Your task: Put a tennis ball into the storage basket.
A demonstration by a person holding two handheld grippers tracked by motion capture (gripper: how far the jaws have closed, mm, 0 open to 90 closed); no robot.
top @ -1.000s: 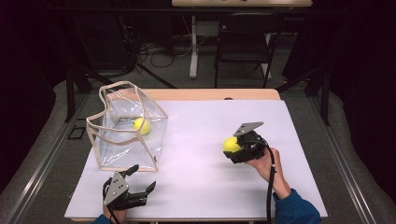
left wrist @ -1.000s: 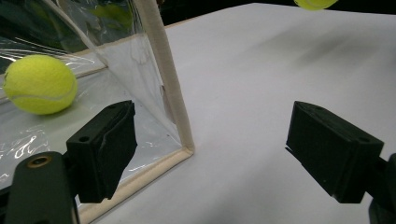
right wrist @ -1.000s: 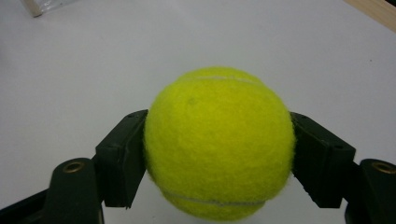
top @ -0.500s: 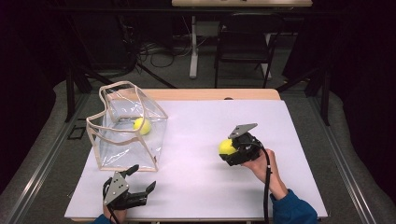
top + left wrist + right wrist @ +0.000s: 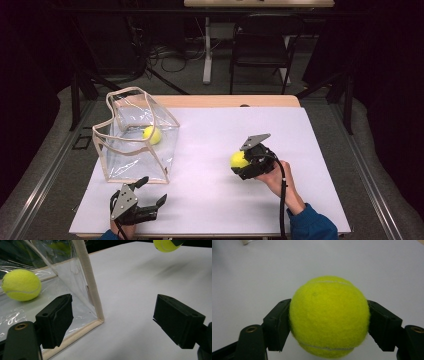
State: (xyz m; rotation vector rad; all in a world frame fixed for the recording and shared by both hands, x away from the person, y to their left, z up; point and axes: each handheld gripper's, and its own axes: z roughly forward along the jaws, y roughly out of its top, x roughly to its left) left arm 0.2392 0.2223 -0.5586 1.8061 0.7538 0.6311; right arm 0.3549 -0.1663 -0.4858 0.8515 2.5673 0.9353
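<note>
A clear plastic bag [image 5: 131, 150] with cream trim stands at the table's left, and a yellow tennis ball [image 5: 152, 135] lies inside it. A second tennis ball [image 5: 238, 159] hangs just above the white tabletop at centre right, with my right gripper [image 5: 241, 164] shut on it. In the right gripper view that ball [image 5: 329, 315] is squeezed between both black pads. My left gripper [image 5: 154, 191] rests open near the front edge, just in front of the bag. In the left gripper view its jaws stand wide apart astride the bag's corner trim [image 5: 87, 282], the bagged ball [image 5: 21, 285] behind the left one.
The white tabletop [image 5: 210, 210] stretches between the two grippers, with a wooden strip [image 5: 225, 101] along its far edge. A black chair [image 5: 260, 45] and a desk leg [image 5: 206, 50] stand on the floor beyond the table. Dark floor surrounds both sides.
My right gripper, still holding the ball, has drifted a little to the left and nearer the front edge. The left gripper and the bag have stayed put.
</note>
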